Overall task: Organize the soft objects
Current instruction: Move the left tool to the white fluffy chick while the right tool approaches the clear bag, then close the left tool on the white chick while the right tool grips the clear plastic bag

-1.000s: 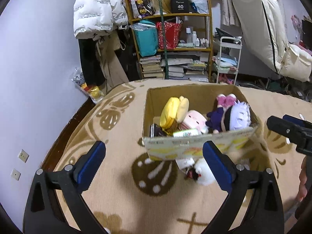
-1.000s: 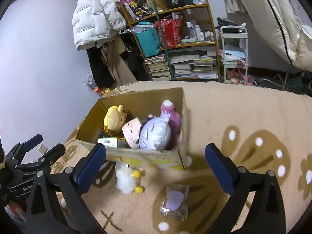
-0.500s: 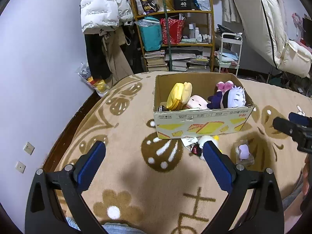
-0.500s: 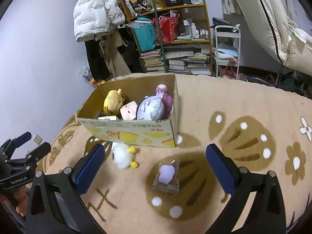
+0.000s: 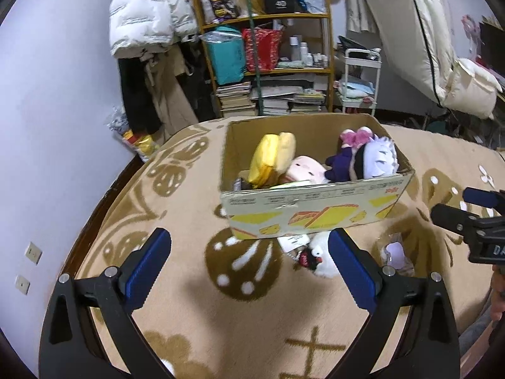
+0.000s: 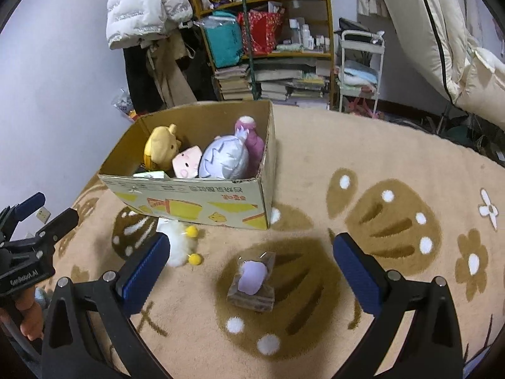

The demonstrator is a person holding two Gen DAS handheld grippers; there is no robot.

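Observation:
A cardboard box (image 5: 315, 211) (image 6: 195, 199) stands on the beige rug, holding a yellow plush (image 5: 268, 158) (image 6: 159, 150), a pink-faced plush (image 5: 304, 170) (image 6: 186, 164) and a white-haired plush (image 5: 375, 161) (image 6: 224, 159). In front of the box lie a white fluffy plush (image 5: 322, 255) (image 6: 178, 243) and a small purple toy in a clear packet (image 5: 394, 252) (image 6: 252, 279). My left gripper (image 5: 249, 265) hangs open above the rug, short of the white plush. My right gripper (image 6: 249, 271) is open, with the purple packet between its fingers' line of sight.
A shelf (image 5: 268, 63) stacked with books and bags, a white cart (image 5: 359, 79) and hanging coats (image 5: 148, 25) stand beyond the rug. A folded mattress (image 5: 426, 31) leans at the right. A paper slip (image 5: 293, 241) lies under the box's front edge.
Both grippers pulled back from the box over the last second, then came slightly closer again. The white plush and purple packet have not moved. Both stay open.

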